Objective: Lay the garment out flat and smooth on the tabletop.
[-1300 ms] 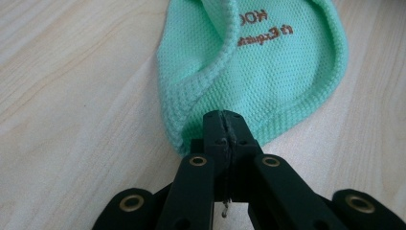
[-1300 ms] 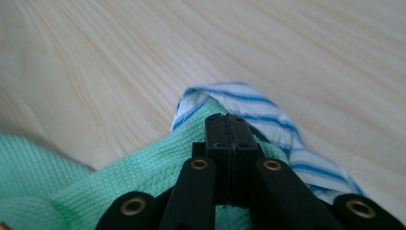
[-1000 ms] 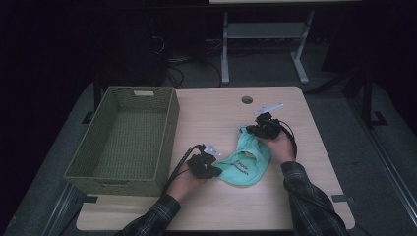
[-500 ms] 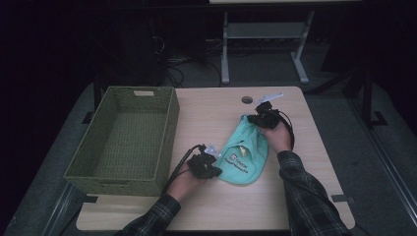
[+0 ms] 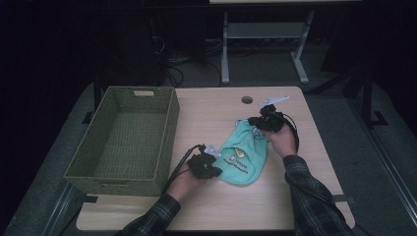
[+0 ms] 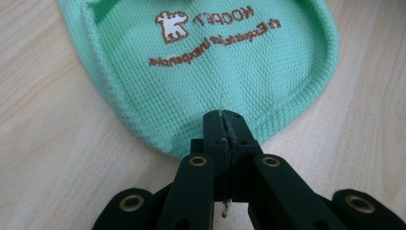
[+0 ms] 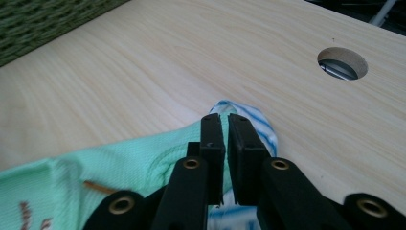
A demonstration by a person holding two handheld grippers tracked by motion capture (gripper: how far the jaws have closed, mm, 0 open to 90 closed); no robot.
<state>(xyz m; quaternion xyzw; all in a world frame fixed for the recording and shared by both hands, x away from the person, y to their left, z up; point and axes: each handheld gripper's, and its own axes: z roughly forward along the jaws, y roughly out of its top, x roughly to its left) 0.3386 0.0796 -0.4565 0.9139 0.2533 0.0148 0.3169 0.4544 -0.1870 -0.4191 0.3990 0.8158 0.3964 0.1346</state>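
Note:
A mint-green knit garment (image 5: 243,157) with brown embroidered lettering lies flat on the wooden table (image 5: 206,110), near the middle right. My left gripper (image 5: 216,162) is shut on its near hem (image 6: 225,108), jaws pressed together on the fabric. At the far end my right gripper (image 5: 255,123) is shut on a bunched end of the garment (image 7: 158,158), where a blue-and-white striped part (image 7: 261,129) shows beside the jaws. A person's hands and plaid sleeves hold both grippers.
A green woven basket (image 5: 125,137) stands with nothing in it on the table's left side. A round cable hole (image 5: 247,100) sits near the table's far edge, with a small pale object (image 5: 274,101) beside it. Bare table lies between basket and garment.
The right gripper has pulled the garment's far end away from the person, stretching the fabric out longer and flatter. The left gripper has stayed in place on the near hem.

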